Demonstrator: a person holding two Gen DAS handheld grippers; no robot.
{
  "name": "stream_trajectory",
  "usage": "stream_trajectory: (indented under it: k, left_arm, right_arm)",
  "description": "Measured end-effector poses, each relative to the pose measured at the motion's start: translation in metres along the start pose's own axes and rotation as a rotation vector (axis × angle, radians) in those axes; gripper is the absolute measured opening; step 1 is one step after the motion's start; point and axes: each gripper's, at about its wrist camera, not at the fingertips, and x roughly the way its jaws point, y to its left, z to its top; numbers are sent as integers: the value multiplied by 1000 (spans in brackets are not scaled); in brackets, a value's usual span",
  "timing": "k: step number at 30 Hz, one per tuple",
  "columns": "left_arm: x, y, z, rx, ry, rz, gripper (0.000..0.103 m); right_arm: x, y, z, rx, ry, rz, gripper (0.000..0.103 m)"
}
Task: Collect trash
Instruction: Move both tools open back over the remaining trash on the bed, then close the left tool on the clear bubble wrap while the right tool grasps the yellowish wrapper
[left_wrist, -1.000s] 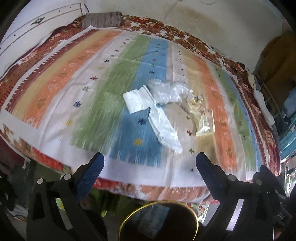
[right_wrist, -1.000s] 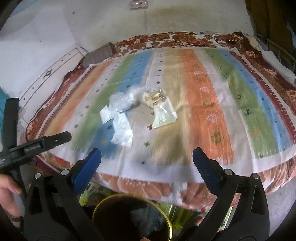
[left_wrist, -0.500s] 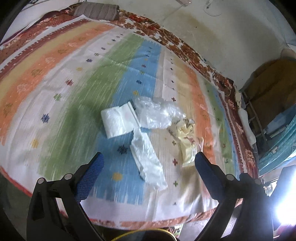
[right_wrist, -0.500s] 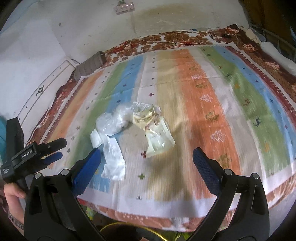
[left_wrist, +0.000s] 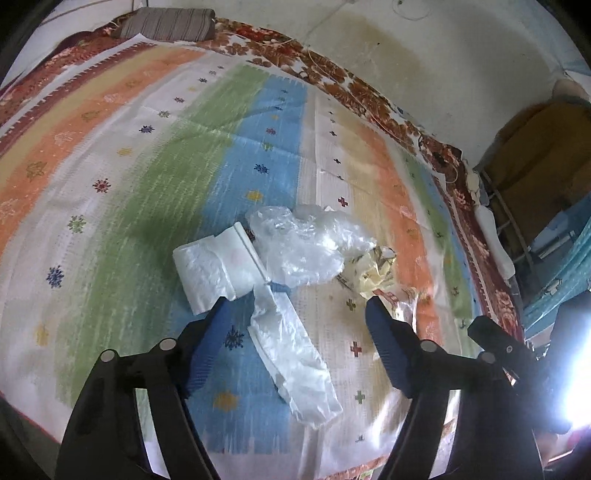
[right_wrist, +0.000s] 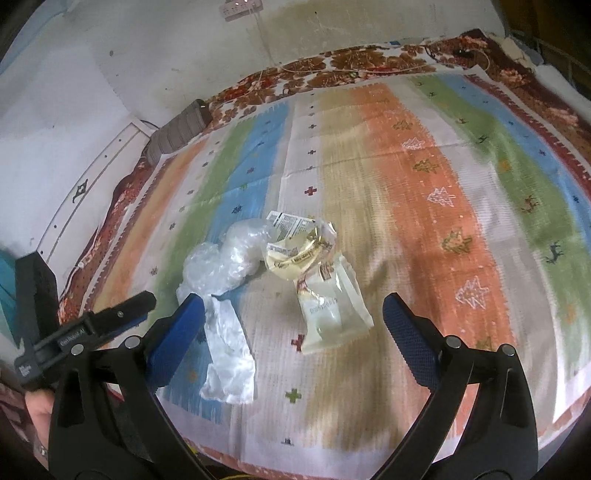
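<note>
A heap of trash lies mid-bed on the striped bedspread (left_wrist: 110, 166). It holds a folded white packet (left_wrist: 214, 269), a crumpled clear bag (left_wrist: 306, 247), a long white plastic strip (left_wrist: 295, 362) and yellow wrappers (left_wrist: 376, 273). My left gripper (left_wrist: 297, 306) hovers over the strip's upper end with its jaws closing; the pads touch nothing. In the right wrist view my right gripper (right_wrist: 293, 299) stands open above a flat yellowish packet (right_wrist: 332, 306), beside the clear bag (right_wrist: 229, 266). The left gripper's fingers (right_wrist: 122, 314) show at that view's left.
A striped pillow (left_wrist: 166, 24) lies at the bed's far corner against a stained wall. A power strip (right_wrist: 242, 5) hangs on the wall. Dark furniture (left_wrist: 535, 155) stands past the bed's right side. A person's hand (right_wrist: 37, 406) holds the left gripper.
Both grippers came forward and down over the bed, so the trash looks larger and nearer. The yellow-rimmed bin below has left both views. The left jaws have narrowed.
</note>
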Motion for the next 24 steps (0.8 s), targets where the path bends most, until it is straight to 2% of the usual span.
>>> stream_trajectory:
  k: [5, 9, 12, 13, 16, 19, 24]
  left_arm:
    - [11, 9, 11, -55, -12, -41, 65]
    - [20, 10, 16, -65, -8, -49, 58]
    - [27, 8, 21, -51, -11, -33, 55]
    - [30, 8, 23, -50, -10, -31, 51]
    - [38, 12, 25, -76, -2, -51, 46]
    - [41, 9, 26, -60, -1, -51, 46]
    - [45, 6, 31, -48, -13, -42, 44]
  right_arm:
    - [20, -5, 18, 48, 10, 16, 89]
    - [37, 1, 28, 4, 22, 8, 87]
    - [55, -4, 36, 30, 50, 5, 83]
    - [61, -5, 39, 35, 57, -1, 80]
    - [74, -10, 45, 48, 75, 6, 73]
    - [87, -13, 46, 51, 99, 8, 62]
    - [100, -22, 50, 59, 103, -5, 62]
